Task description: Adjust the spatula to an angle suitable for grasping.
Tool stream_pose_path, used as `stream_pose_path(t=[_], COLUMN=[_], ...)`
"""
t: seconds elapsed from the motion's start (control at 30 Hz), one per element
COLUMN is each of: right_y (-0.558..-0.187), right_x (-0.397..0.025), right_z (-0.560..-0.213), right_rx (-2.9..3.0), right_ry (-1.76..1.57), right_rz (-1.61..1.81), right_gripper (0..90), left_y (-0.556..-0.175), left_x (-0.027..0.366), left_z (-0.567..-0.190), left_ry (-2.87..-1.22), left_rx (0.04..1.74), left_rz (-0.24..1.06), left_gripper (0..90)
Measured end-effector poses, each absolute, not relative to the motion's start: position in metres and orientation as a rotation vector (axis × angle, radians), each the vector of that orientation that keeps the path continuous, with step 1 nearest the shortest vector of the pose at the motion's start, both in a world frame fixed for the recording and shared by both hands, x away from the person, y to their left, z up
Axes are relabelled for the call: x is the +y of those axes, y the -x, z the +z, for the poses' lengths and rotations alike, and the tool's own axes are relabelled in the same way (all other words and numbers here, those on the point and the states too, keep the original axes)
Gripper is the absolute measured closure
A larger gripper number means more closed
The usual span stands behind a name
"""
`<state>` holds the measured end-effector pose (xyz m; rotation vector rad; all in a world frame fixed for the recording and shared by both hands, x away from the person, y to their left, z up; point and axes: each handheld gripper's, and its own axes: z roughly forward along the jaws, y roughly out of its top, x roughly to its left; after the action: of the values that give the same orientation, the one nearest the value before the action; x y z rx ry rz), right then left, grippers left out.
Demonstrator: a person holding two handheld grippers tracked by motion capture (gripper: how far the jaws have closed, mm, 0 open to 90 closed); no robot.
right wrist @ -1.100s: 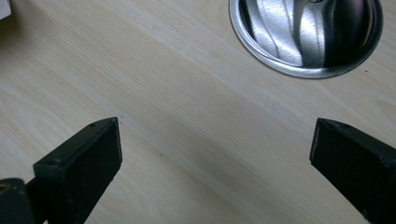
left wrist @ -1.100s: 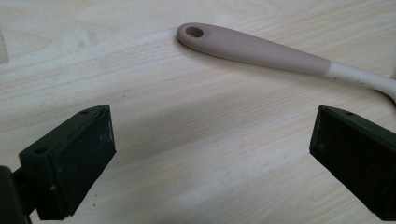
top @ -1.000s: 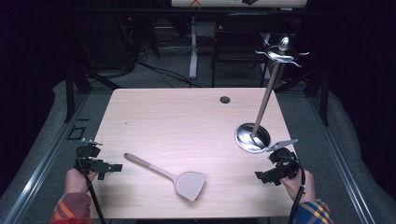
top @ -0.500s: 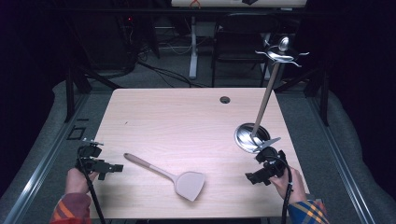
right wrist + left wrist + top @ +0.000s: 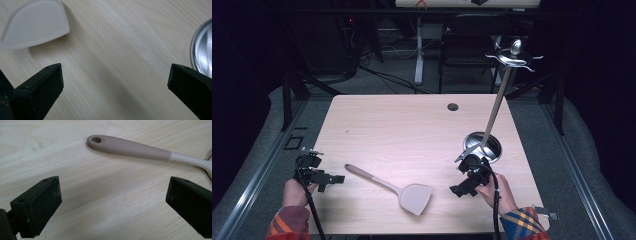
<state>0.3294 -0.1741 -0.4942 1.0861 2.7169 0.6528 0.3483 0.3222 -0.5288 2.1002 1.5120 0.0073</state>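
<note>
A beige spatula (image 5: 391, 186) lies flat on the wooden table (image 5: 412, 130), handle toward the left, blade toward the front. Its handle (image 5: 130, 147) with a hanging hole lies just beyond my left gripper (image 5: 112, 207), whose jaws stand wide apart over bare wood. My left gripper (image 5: 331, 179) sits at the table's front left edge. My right gripper (image 5: 460, 190) is open near the front right, between the spatula blade (image 5: 35, 23) and the stand's round metal base (image 5: 202, 50). A metal utensil stand (image 5: 497, 107) with hooks on top rises at the right.
A small dark grommet hole (image 5: 453, 106) sits at the table's far edge. Dark floor, cables and chair legs surround the table. Bare wood stretches across the table's middle and back left.
My right gripper has moved left and forward from the table's right edge toward the spatula blade. The left gripper has stayed nearly still.
</note>
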Motion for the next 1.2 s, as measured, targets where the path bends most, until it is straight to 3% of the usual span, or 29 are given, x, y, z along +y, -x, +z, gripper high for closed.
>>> stream_pose_path(t=[0.37,0.53,0.57,0.63,0.67,0.8,0.87,1.0,1.07,1.2], right_y=[-0.335,-0.335,-0.336,-0.336,-0.336,-0.336,-0.337,-0.339,-0.339,-0.338], right_x=[-0.118,-0.102,-0.099,-0.096,-0.096,-0.096,-0.098,-0.101,-0.101,-0.101], right_z=[-0.499,-0.504,-0.504,-0.506,-0.506,-0.506,-0.506,-0.506,-0.506,-0.506], right_rx=[2.829,2.861,2.867,2.871,2.871,2.874,2.864,2.867,2.863,2.869], right_ry=[-0.939,-0.883,-0.860,-0.856,-0.856,-0.854,-0.864,-0.878,-0.878,-0.862], right_rz=[0.668,0.632,0.616,0.632,0.632,0.636,0.647,0.645,0.645,0.616], right_gripper=[0.4,1.0,1.1,1.8,1.8,2.2,2.6,3.0,3.0,3.0], left_y=[-0.348,-0.347,-0.347,-0.347,-0.348,-0.354,-0.358,-0.371,-0.381,-0.396], left_x=[0.323,0.327,0.330,0.337,0.340,0.344,0.341,0.333,0.327,0.312], left_z=[-0.529,-0.525,-0.524,-0.524,-0.523,-0.524,-0.525,-0.530,-0.536,-0.545], left_ry=[-2.093,-2.046,-2.024,-1.967,-1.941,-1.891,-1.909,-1.946,-1.979,-2.080], left_rx=[1.509,1.516,1.530,1.581,1.603,1.635,1.631,1.611,1.612,1.591], left_rz=[0.005,0.071,0.100,0.133,0.151,0.185,0.199,0.231,0.224,0.215], left_gripper=[0.0,0.9,4.0,19.9,19.9,38.6,57.4,81.8,88.9,90.0])
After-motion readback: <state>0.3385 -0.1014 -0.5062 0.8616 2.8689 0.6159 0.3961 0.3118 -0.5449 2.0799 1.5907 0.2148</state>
